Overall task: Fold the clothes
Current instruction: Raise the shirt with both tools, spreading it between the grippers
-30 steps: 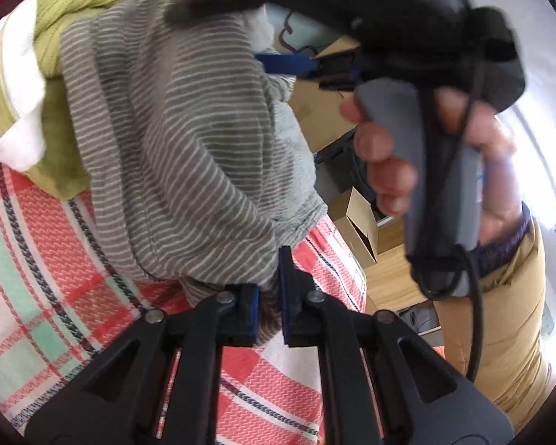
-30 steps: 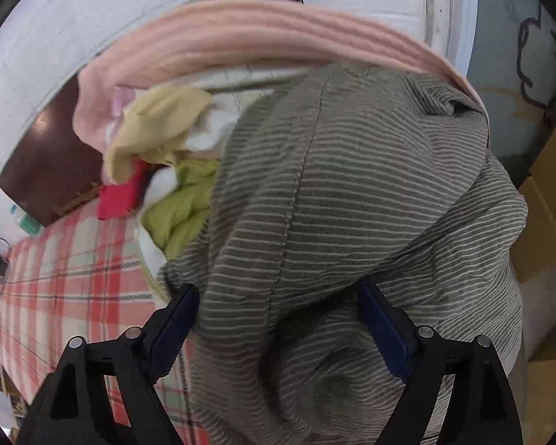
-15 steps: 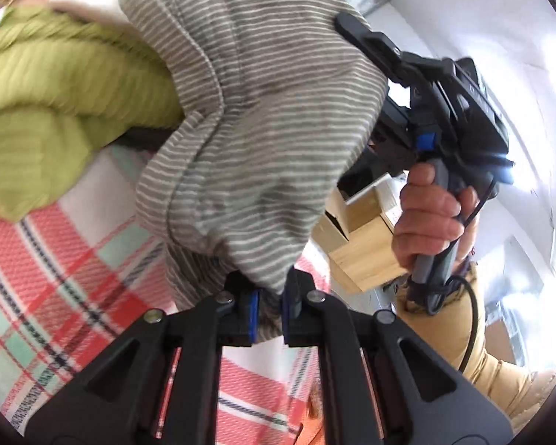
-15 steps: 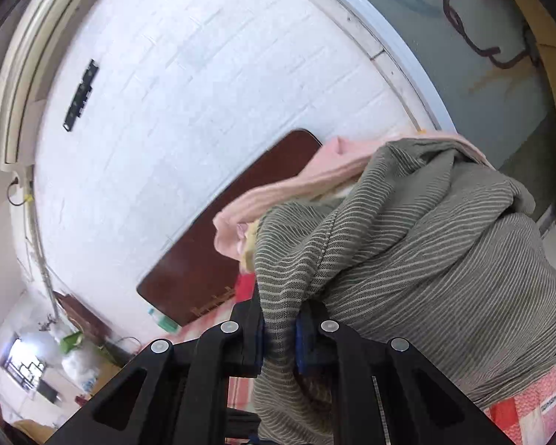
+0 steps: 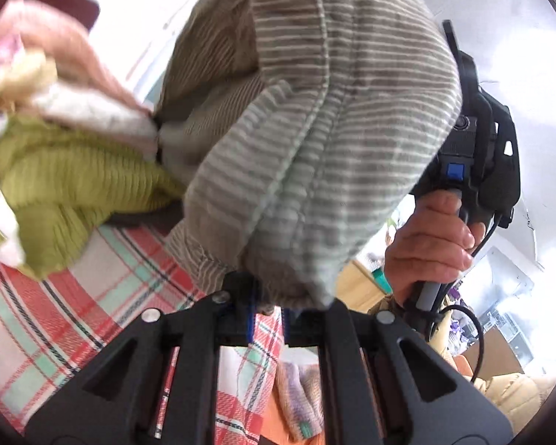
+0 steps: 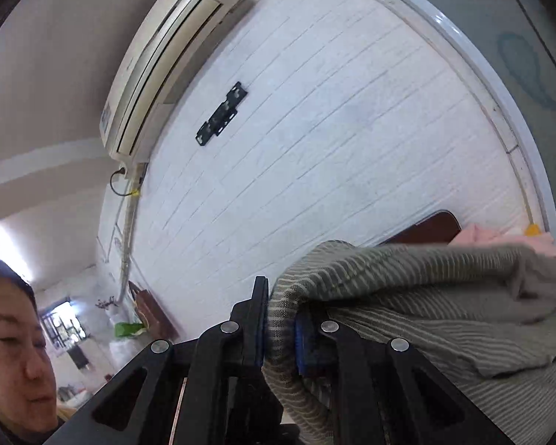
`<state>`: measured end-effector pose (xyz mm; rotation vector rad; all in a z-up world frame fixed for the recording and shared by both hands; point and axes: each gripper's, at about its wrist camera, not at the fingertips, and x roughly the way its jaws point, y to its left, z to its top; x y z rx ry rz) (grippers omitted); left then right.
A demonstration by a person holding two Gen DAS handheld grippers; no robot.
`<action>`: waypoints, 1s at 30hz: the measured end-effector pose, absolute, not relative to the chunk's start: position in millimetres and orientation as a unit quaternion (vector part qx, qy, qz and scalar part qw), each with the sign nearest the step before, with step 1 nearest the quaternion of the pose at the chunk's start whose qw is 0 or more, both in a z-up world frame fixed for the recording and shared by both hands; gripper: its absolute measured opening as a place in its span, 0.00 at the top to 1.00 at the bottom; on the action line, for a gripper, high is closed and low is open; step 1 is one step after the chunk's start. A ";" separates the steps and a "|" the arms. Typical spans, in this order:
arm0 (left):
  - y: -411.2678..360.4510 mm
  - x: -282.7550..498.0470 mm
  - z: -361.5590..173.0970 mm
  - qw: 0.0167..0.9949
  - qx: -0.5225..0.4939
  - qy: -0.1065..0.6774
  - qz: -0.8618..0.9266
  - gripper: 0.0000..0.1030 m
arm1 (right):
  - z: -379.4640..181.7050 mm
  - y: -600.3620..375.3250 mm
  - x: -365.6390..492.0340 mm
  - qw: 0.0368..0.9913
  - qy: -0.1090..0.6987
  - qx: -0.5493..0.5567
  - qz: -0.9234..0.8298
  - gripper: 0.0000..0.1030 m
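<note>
The plaid sheet [image 5: 92,315] lies below, the clothes pile [image 5: 55,170] at nine o'clock. The striped top [image 5: 315,129] hangs bunched above it, pinched by both the left gripper [image 5: 267,315] and the right gripper [image 6: 280,333]. Spreading the hands apart should open it flat before laying.

white brick wall [image 6: 315,148], air conditioner [image 6: 159,70], plaid tablecloth [image 5: 55,319]

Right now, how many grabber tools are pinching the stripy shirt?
2. The left gripper pinches the striped shirt at its lower edge; the right gripper pinches another bunched fold, jaws just closed on it.
</note>
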<state>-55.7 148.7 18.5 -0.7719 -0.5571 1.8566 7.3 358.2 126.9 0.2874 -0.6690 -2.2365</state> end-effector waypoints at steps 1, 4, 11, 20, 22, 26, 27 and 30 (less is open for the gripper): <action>134.1 -47.4 21.3 0.504 -0.309 -0.232 0.773 0.90 | 135.7 350.0 9.6 0.390 -0.258 0.115 -0.876 0.89; 100.9 -36.6 38.8 0.496 -0.283 -0.228 0.789 0.90 | 153.2 317.6 15.7 0.403 -0.240 0.130 -0.874 0.89; 44.2 21.0 68.8 0.476 -0.233 -0.207 0.822 0.90 | 186.1 238.2 28.3 0.455 -0.234 0.136 -0.848 0.89; -86.3 128.6 120.6 0.400 -0.179 -0.183 0.880 0.90 | 229.8 109.7 78.4 0.559 -0.204 0.126 -0.793 0.88; -120.3 156.4 127.9 0.373 -0.188 -0.179 0.891 0.90 | 220.0 83.8 81.4 0.573 -0.210 0.137 -0.780 0.86; -172.8 186.5 104.2 0.303 -0.247 -0.184 0.902 0.90 | 162.3 26.0 65.5 0.577 -0.198 0.225 -0.760 0.79; -184.5 188.4 87.2 0.287 -0.271 -0.195 0.898 0.90 | 139.3 10.8 58.6 0.575 -0.193 0.262 -0.750 0.78; -217.8 193.4 27.9 0.243 -0.338 -0.235 0.878 0.90 | 61.1 -30.6 45.0 0.547 -0.145 0.374 -0.734 0.76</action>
